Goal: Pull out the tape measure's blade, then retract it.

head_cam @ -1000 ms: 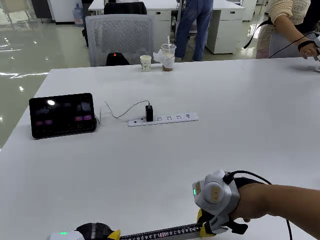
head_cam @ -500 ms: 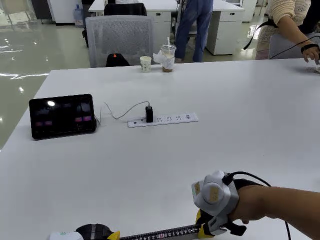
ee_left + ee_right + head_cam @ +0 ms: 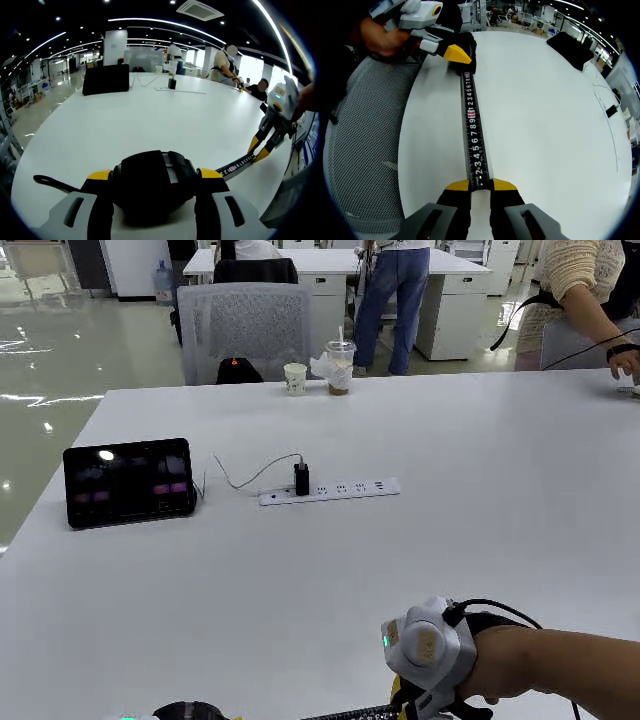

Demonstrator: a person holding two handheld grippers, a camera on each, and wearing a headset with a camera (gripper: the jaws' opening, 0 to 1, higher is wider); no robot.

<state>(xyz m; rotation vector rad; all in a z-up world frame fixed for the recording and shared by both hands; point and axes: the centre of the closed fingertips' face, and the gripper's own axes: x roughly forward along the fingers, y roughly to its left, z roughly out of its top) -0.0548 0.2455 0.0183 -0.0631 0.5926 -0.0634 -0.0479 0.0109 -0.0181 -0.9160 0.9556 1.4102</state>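
Note:
The black tape measure case point(image 3: 152, 184) sits between the yellow-tipped jaws of my left gripper point(image 3: 155, 176), which is shut on it. The case point(image 3: 188, 710) shows at the bottom edge of the head view. Its black blade point(image 3: 472, 127) with white numbers lies stretched over the white table point(image 3: 480, 470) to my right gripper point(image 3: 480, 185), shut on the blade's end. From the left gripper view, the blade point(image 3: 239, 164) runs right to the right gripper point(image 3: 260, 148). In the head view, the right gripper point(image 3: 402, 706) sits at the bottom centre. The right gripper view has the left gripper point(image 3: 451, 49) at the far end.
A dark tablet point(image 3: 128, 481) stands at the left. A white power strip point(image 3: 330, 490) with a plugged charger lies mid-table. Two cups point(image 3: 294, 378) point(image 3: 339, 365) stand at the far edge by a grey chair point(image 3: 245, 330). People are behind, and one reaches in at the right point(image 3: 625, 358).
The head camera has tilted up a little, so everything sits lower in the picture. Both grippers keep their hold, and the pulled-out blade looks about the same length.

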